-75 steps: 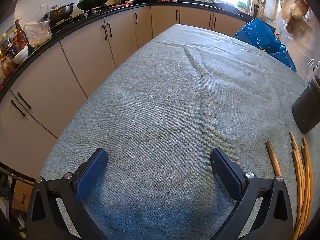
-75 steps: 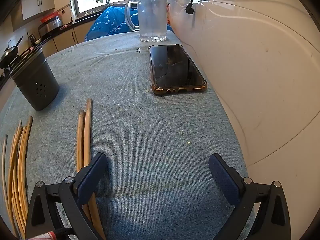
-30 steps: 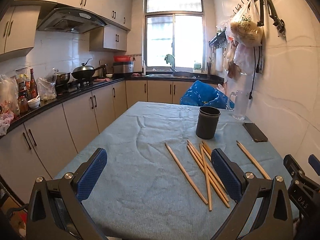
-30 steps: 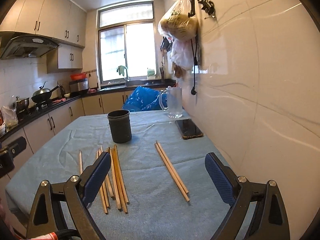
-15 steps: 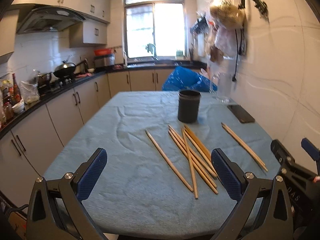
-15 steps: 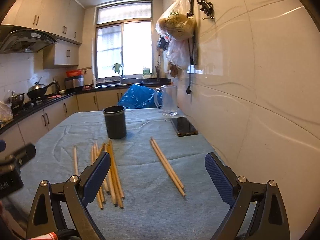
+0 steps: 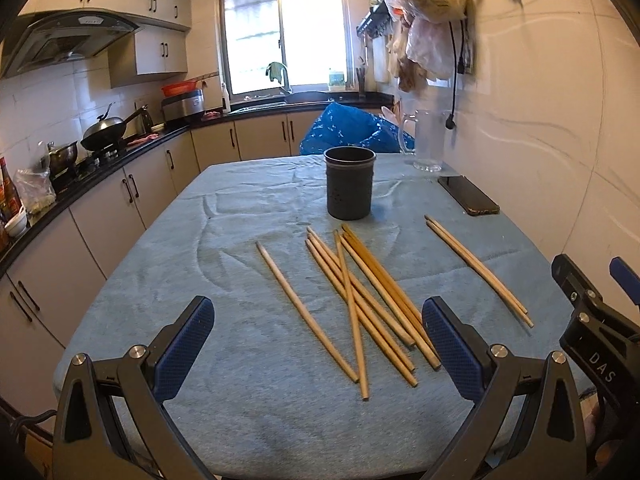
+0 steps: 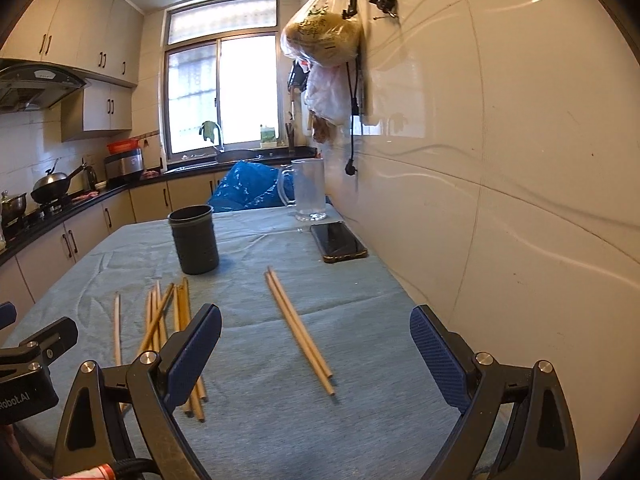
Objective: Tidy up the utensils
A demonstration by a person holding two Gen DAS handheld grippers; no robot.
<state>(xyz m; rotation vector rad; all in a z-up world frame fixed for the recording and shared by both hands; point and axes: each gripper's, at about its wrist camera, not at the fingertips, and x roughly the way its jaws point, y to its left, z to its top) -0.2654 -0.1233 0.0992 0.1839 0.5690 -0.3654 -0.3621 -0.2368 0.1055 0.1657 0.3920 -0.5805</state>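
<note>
chopsticks [image 7: 362, 304], thin wooden sticks tapering to a point, lie loose on the blue-grey woven cloth of the table [image 7: 248, 400]. in the left wrist view a crossed heap of them fans out in front of a dark, round, matte holder [image 7: 349, 182] standing upright further back. one single stick [image 7: 306, 312] lies apart on the left of the heap, and a pair [image 7: 476, 268] lies side by side well to the right. a black phone [image 7: 468, 200] lies flat near the wall, with a clear glass mug [image 7: 428, 146] behind it. the left gripper [image 7: 318, 344] hangs above the near table edge, its blue ribbed pads spread wide and holding nothing; the heap's near ends lie between them in the picture. the right gripper [image 7: 592, 308] shows at the right edge.

in the right wrist view the right gripper [image 8: 316, 348] is likewise spread wide and empty. the pair [image 8: 298, 330] lies between its pads, slanting away toward the holder [image 8: 194, 240]. the heap [image 8: 168, 320] lies to the left, partly behind the left pad. the phone [image 8: 338, 242] and mug [image 8: 308, 190] sit along the glossy tiled wall.
</note>
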